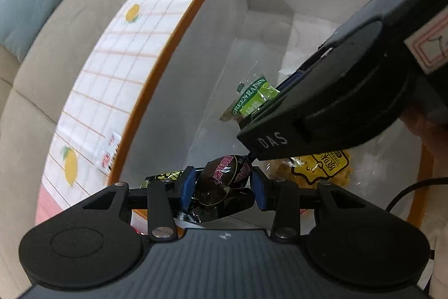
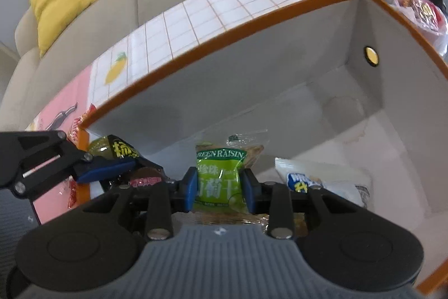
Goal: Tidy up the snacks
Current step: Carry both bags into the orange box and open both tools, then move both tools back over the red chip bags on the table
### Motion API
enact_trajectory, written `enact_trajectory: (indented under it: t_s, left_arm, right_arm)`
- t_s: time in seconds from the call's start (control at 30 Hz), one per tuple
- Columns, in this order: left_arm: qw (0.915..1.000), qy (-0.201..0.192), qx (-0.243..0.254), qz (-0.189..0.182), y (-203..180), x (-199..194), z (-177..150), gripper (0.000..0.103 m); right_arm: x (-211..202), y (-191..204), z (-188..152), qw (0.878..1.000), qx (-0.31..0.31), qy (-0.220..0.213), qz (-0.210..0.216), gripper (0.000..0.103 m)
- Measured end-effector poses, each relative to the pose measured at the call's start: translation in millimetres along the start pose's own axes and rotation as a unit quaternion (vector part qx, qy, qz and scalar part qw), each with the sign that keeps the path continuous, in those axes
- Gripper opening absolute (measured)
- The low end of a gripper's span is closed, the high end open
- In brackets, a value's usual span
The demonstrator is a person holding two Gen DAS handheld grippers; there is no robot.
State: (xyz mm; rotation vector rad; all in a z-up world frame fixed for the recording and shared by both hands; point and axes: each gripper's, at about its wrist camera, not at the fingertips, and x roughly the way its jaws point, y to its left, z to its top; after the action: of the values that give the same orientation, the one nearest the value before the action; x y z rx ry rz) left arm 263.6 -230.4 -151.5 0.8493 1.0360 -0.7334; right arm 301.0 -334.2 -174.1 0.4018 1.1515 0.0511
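Two grippers: both work inside the orange-rimmed white cardboard box (image 2: 252, 27), the landmark for every place below.
Left gripper (image 1: 222, 187): clenched on a dark maroon crinkly plastic snack packet (image 1: 229, 173), held just over the box's near wall, inside the rim.
Right gripper (image 2: 218, 191): clamped on a bright green plastic raisin pouch (image 2: 217, 175), low over the box floor and close to its long wall.
Already in the box: a yellow clear-film snack bag (image 1: 322, 167) lies on the floor under the right gripper's body; a white and blue plastic packet (image 2: 322, 181) lies on the floor to the right of the raisin pouch; a black and yellow wrapped snack (image 2: 117, 149) sits in the near corner beside the left gripper.
Outside the box: a small red and white sachet (image 1: 110, 152) lies on the lemon-print checked tablecloth (image 1: 126, 46), just beside the long wall; other red wrappers (image 2: 74, 131) show by the box's corner, though how many is hard to tell at the picture's edge.
Progress: I judge the job is well under way, with several snacks boxed and two more held inside the rim, not yet let go.
Left to do: release both held packets, then gather the strays outside the long wall.
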Motion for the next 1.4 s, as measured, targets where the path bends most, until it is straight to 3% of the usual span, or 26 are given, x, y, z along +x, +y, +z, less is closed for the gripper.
enact_trajectory:
  t_s: [0.17,0.37,0.43,0.53,0.9,1.0,1.13,1.3,1.4]
  left_arm:
    - [1.0000,-0.001,-0.007,-0.004,4,7,0,0.049]
    - [1.0000,0.006,-0.006,-0.001,5,13,3,0.061]
    - [1.0000,0.001,0.000,-0.004,3,9,3,0.062]
    - [0.9998,-0.019,-0.005,-0.002,3,-2,-1,0.071]
    - [0.9912,-0.088,-0.095,-0.028,26,-69,-15,0.071]
    - [0.9843,-0.107,-0.139,-0.020,38,-86,-27,0.071]
    - [0.9690,-0.135,-0.207,-0.003,55,-112,-51,0.071]
    - [0.9382,-0.171,-0.299,0.031,77,-140,-96,0.071]
    - [0.9273,-0.185,-0.322,0.047,79,-145,-124,0.071]
  right_arm:
    - [7,0,2,1.000,-0.009,0.011,-0.004,0.033]
    - [10,0,4,1.000,-0.015,0.012,-0.013,0.036]
    - [8,0,4,1.000,-0.015,0.008,-0.005,0.043]
    - [3,-1,6,1.000,-0.008,-0.008,0.005,0.050]
    - [-21,-3,6,0.997,0.009,-0.059,0.055,0.055]
    - [-31,-4,3,0.995,0.011,-0.081,0.063,0.056]
    - [-44,2,-3,0.990,0.004,-0.123,0.075,0.056]
    - [-62,15,-14,0.982,-0.010,-0.170,0.086,0.055]
    - [-72,31,-21,0.976,-0.030,-0.197,0.083,0.054]
